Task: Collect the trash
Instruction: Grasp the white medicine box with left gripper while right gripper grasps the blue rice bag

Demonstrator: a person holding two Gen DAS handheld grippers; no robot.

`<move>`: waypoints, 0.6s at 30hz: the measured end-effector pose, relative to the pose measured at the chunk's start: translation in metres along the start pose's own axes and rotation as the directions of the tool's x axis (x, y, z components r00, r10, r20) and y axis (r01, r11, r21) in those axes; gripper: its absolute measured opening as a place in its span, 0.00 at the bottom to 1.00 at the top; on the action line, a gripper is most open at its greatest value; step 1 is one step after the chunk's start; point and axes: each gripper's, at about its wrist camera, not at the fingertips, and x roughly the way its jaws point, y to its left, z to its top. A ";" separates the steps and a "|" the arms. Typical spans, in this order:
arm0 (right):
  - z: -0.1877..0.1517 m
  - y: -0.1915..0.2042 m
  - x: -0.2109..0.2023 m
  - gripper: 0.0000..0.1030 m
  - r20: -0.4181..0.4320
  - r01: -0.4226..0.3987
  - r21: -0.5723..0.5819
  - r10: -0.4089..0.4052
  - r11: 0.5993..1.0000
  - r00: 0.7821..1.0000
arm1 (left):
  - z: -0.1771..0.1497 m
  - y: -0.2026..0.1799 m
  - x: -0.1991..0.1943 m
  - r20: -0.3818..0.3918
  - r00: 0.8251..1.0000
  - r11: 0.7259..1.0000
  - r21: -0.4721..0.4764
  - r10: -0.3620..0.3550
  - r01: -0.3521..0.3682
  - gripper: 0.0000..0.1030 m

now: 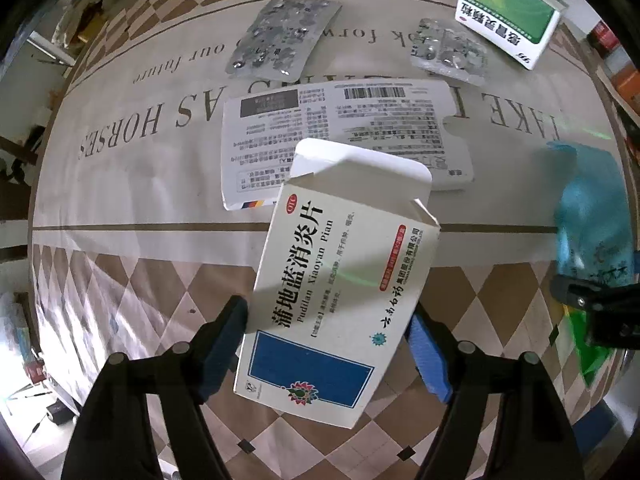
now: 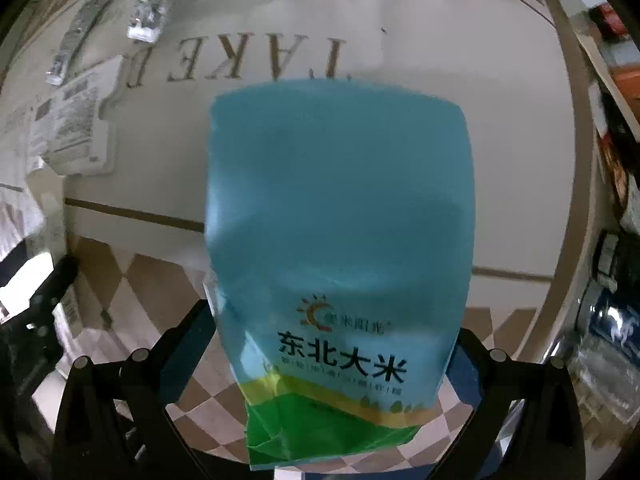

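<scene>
Left wrist view: the left gripper (image 1: 328, 344) clamps an opened Pudilan Xiaoyan Pian box (image 1: 336, 300) above the worktop (image 1: 120, 264); a flattened carton (image 1: 340, 128), two blister packs (image 1: 280, 36) and a green box (image 1: 508, 12) await collection. Right wrist view: the right gripper (image 2: 332, 356) holds the blue rice bag (image 2: 340, 220), apparently the trash receptacle.

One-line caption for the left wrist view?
Left hand-held gripper holds an opened pill box above the tablecloth, with blister packs beyond.
</scene>
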 end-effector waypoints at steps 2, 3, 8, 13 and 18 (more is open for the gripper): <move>-0.008 -0.008 0.003 0.85 0.014 -0.013 0.033 0.013 0.999 1.000 | -0.003 0.002 -0.005 0.017 1.000 1.000 0.004 -0.004 0.004 0.73; -0.013 -0.011 0.002 0.85 0.024 -0.028 0.053 0.027 0.998 0.999 | -0.004 0.002 -0.008 0.023 1.000 1.000 0.006 -0.004 0.004 0.73; -0.047 0.000 -0.009 0.83 0.082 -0.072 0.103 0.063 0.992 0.995 | -0.012 0.008 -0.030 0.066 0.998 1.000 0.011 -0.017 0.017 0.73; -0.073 -0.010 -0.036 0.83 0.178 -0.123 0.167 0.092 0.978 0.980 | -0.032 0.024 -0.062 0.135 0.990 0.999 0.020 -0.040 0.037 0.73; -0.127 0.014 -0.065 0.83 0.292 -0.166 0.225 0.096 0.960 0.952 | -0.068 0.051 -0.102 0.221 0.973 0.998 0.036 -0.065 0.059 0.73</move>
